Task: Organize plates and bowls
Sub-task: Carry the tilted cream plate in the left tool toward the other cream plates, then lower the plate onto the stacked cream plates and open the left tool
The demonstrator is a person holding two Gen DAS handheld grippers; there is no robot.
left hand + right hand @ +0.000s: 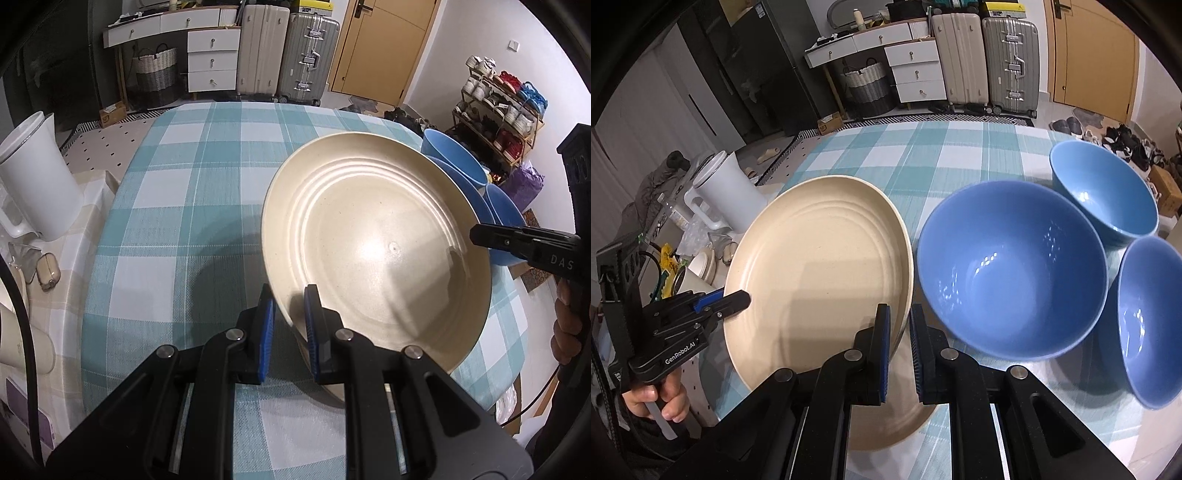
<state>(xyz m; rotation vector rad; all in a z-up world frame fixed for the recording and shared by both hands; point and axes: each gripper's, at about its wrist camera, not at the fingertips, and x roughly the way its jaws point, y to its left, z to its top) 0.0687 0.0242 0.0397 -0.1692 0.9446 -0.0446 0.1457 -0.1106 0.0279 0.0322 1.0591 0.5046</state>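
Both grippers are clamping the cream plate (pixel 820 266): left gripper (pixel 290 314) at its nine o'clock rim, right gripper (pixel 897 332) at three; three blue bowls (pixel 1012 269) are sitting unstacked on the checked tablecloth (pixel 177 206)

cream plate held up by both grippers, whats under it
Under the cream plate, a second cream plate shows on the checked tablecloth; most of it is covered.

**Plate pinched at both rims**

We see the left gripper (pixel 290 317) clamped on the cream plate (pixel 376 251), tilted above the checked table (pixel 177 206). Beyond the plate, the right gripper (pixel 476 234) grips its far rim, beside blue bowls (pixel 454 162).
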